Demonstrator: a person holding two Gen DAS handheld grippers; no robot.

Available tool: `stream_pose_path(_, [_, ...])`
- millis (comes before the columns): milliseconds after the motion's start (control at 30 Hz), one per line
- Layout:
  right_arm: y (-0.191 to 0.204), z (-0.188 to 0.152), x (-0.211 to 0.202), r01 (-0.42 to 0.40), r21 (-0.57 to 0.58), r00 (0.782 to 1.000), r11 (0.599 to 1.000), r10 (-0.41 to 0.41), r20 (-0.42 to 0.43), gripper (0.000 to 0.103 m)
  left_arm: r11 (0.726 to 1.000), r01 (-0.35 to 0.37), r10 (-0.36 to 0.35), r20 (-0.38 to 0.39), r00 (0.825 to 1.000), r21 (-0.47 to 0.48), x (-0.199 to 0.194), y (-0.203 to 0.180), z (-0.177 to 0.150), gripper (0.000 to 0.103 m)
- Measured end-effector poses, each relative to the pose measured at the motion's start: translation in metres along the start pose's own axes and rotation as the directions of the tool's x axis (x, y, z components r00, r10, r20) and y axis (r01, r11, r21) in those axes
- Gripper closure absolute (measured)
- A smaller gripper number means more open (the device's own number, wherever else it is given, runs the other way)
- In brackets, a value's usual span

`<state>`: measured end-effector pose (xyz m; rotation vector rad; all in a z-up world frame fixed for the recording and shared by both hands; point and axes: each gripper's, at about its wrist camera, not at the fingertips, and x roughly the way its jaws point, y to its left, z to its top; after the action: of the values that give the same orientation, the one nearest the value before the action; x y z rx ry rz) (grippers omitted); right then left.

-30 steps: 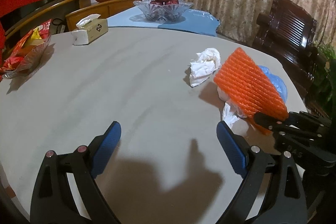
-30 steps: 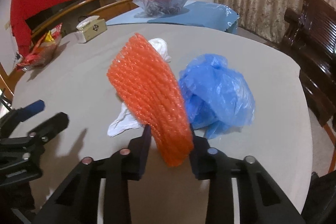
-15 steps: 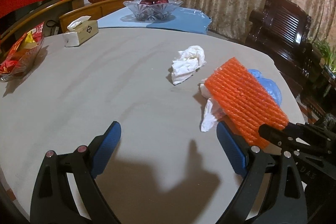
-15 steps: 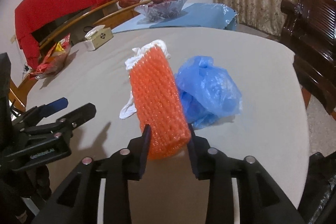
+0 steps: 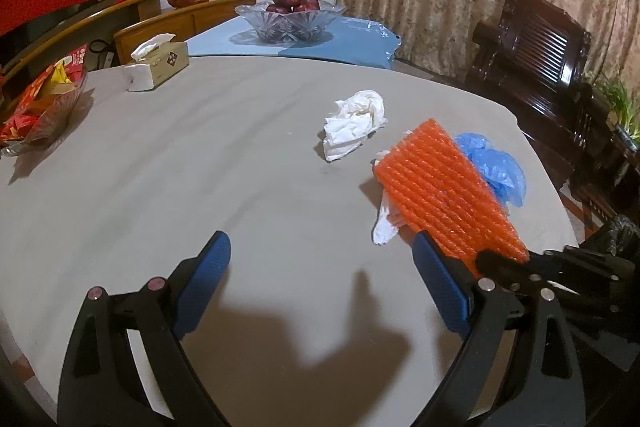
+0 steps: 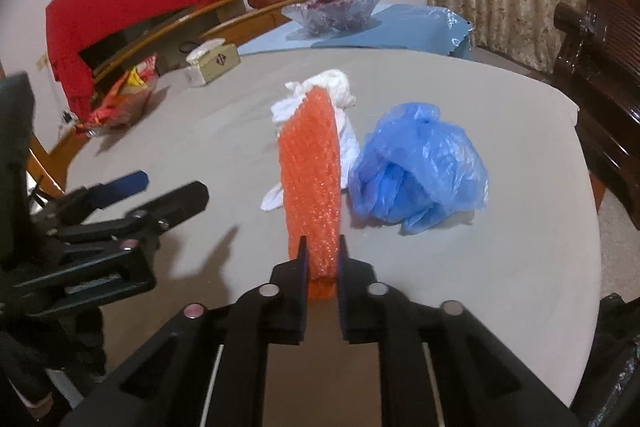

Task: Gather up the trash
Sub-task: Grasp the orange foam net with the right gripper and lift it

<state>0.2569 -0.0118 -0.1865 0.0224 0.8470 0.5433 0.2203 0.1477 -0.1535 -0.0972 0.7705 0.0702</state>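
An orange bubble-wrap sheet (image 6: 312, 179) stands on edge over the grey table (image 6: 500, 267), lifted at its near end. My right gripper (image 6: 322, 247) has its jaws closing on that end, the pads squeezing it. A crumpled blue plastic bag (image 6: 420, 167) lies just right of the sheet. One white tissue wad (image 5: 354, 125) lies beyond it, and another white tissue (image 5: 384, 227) lies under it. My left gripper (image 5: 320, 251) hovers open over bare table, left of the sheet (image 5: 444, 195), with nothing between its blue pads.
A tissue box (image 5: 158, 61) and a glass bowl of snack packets (image 5: 36, 107) sit at the table's far left. A fruit bowl (image 5: 290, 19) stands on a blue cloth behind. A dark wooden chair (image 5: 540, 59) and a black bag (image 6: 616, 347) are off the right edge.
The right jaws have narrowed on the orange sheet, squeezing it thin. The sheet has turned from slanted to edge-on and upright. The left gripper stays open, its view shifted slightly.
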Motion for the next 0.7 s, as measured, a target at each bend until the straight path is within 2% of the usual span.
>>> stream_pose_path(67, [0.001, 0.000, 0.003, -0.003, 0.003, 1.000, 1.000, 0.003, -0.010, 0.087, 1.000, 0.002, -0.002, -0.001, 1.000, 0.001, -0.001, -0.001, 0.000, 0.013])
stream_pose_path(167, [0.001, -0.001, 0.000, -0.002, 0.003, 1.000, 1.000, 0.002, -0.004, 0.093, 1.000, 0.000, 0.000, 0.003, 1.000, 0.006, -0.005, -0.003, -0.001, 0.013])
stream_pose_path(400, [-0.013, -0.001, -0.037, -0.007, 0.054, 0.997, 0.999, 0.003, 0.079, 0.093, 1.000, 0.005, -0.005, 0.006, 1.000, 0.008, -0.008, -0.005, 0.000, 0.013])
stream_pose_path(533, [-0.028, 0.000, -0.055, 0.033, 0.087, 0.993, 0.996, -0.043, 0.114, 0.093, 1.000, 0.022, -0.022, 0.010, 1.000, 0.017, -0.008, -0.015, 0.002, 0.014])
stream_pose_path(700, [-0.053, 0.001, -0.065, 0.092, 0.130, 0.987, 0.987, -0.107, 0.118, 0.093, 0.997, 0.057, -0.057, 0.009, 0.998, 0.042, -0.002, -0.040, 0.004, 0.015])
